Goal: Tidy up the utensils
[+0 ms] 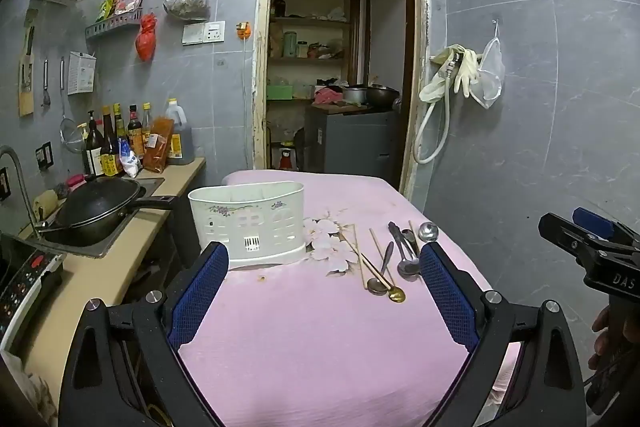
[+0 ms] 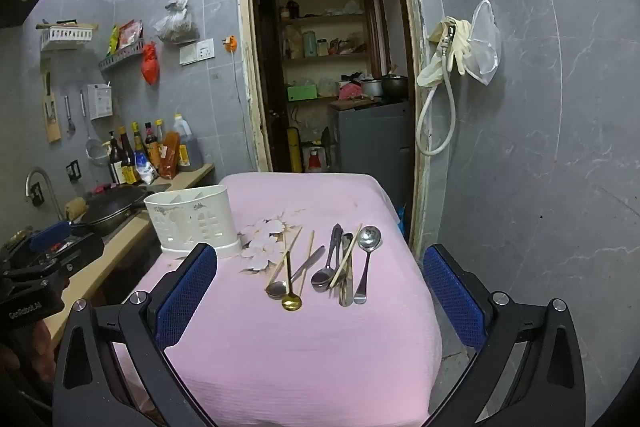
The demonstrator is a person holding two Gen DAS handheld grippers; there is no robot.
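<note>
Left wrist view: left gripper point(image 1: 324, 269) hangs over the near part of a pink tablecloth point(image 1: 304, 339), jaws spread wide, nothing between them. Far left of it, a counter point(image 1: 120, 267) with a black wok point(image 1: 100, 205) sitting in the sink and a row of sauce bottles point(image 1: 120, 143) at the wall. Just ahead of the left finger point(image 1: 200, 291) stands a white utensil holder point(image 1: 248, 219), upright, with slots showing along its top; no utensil shows above its rim. Ahead of the right finger, the utensils lie loose on the cloth: chopsticks point(image 1: 362, 259), a gold spoon point(image 1: 397, 295) nearest the gripper, steel spoons point(image 1: 408, 259) in a small pile, a round ladle-like spoon point(image 1: 428, 231) furthest off. Holder and utensils are apart, a flower print between them. At the right edge, the right gripper point(image 1: 592, 243) shows from the side with a hand point(image 1: 612, 331) under it.

Right wrist view: right gripper point(image 2: 320, 269) is also spread wide and empty, above the near cloth. The left gripper point(image 2: 44, 255) shows at the left edge, by the counter. The holder sits ahead and left, just past the left finger point(image 2: 188, 291). The utensils lie straight ahead between the fingers: gold spoon point(image 2: 291, 303) closest, chopsticks point(image 2: 308, 259) crossing it, steel spoons and a knife-like piece bunched to the right, one chopstick lying over them. Neither gripper touches any utensil. Doorway point(image 2: 328, 67) with shelves lies beyond the table.
</note>
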